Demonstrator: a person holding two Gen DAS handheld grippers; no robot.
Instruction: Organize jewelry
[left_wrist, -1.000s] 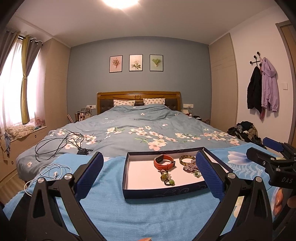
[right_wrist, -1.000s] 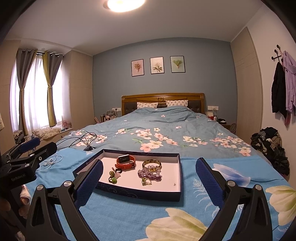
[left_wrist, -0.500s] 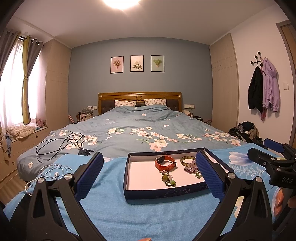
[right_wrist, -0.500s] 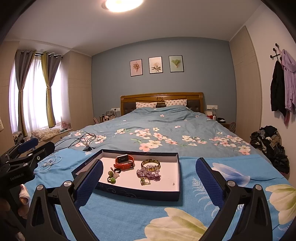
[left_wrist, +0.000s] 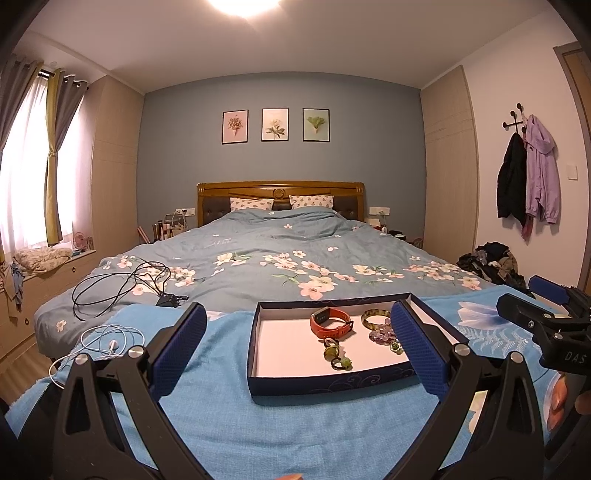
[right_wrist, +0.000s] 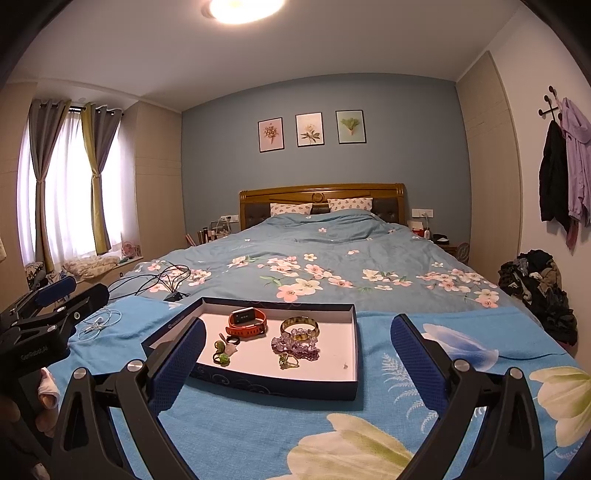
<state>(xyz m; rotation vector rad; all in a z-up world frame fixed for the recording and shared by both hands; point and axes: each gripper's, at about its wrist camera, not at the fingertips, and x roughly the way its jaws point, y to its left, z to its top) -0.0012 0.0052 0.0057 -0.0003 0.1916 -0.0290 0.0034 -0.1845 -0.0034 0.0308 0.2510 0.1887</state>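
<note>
A dark blue shallow box with a white floor sits on a blue towel at the foot of the bed. In it lie an orange watch band, a gold-green bangle, a purple bead bracelet, green-stone rings and a small green ring. My left gripper is open and empty, in front of the box. My right gripper is open and empty, also in front of the box. Each gripper shows at the edge of the other's view.
The blue towel covers the near end of the flowered bed. Black cables and white earphones lie to the left. A clothes pile sits on the floor at right.
Both views have shifted only slightly; the box and jewelry lie as before and both grippers stay open.
</note>
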